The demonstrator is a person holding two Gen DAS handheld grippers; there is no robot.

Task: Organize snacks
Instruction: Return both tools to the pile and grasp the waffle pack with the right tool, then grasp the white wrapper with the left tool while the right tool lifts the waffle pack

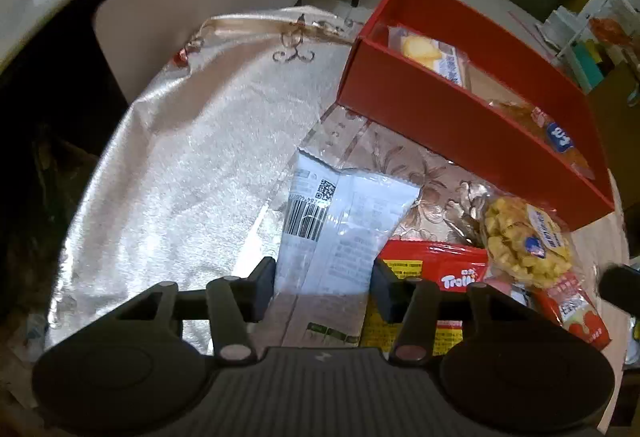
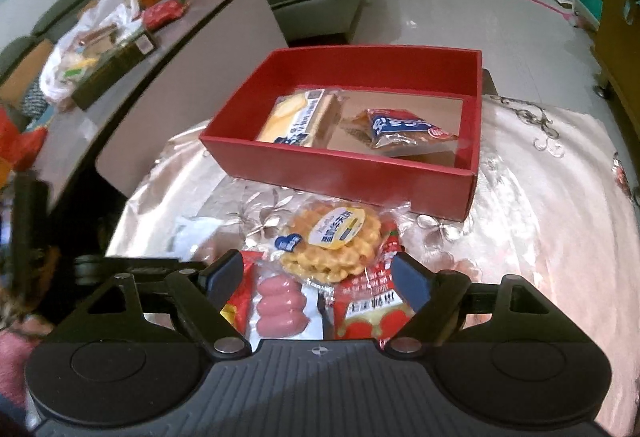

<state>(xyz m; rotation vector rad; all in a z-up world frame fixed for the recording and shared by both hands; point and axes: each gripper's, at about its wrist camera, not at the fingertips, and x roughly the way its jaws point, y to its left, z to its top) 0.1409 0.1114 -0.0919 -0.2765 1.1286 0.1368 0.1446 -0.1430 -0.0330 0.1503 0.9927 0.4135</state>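
Satin tablecloth (image 1: 192, 165) is glaring under my cameras, with the red box (image 2: 352, 173) already holding two packets. I am clamping the left gripper (image 1: 322, 287) on a white wrapper (image 1: 340, 221) lying barcode-up just beside the box; it looks light, crinkly and slippery, so I am gripping its near end. A Trolli pack (image 1: 436, 265) is lying alongside. My right gripper (image 2: 318, 287) is hovering, jaws apart, over a sausage pack (image 2: 276, 305).
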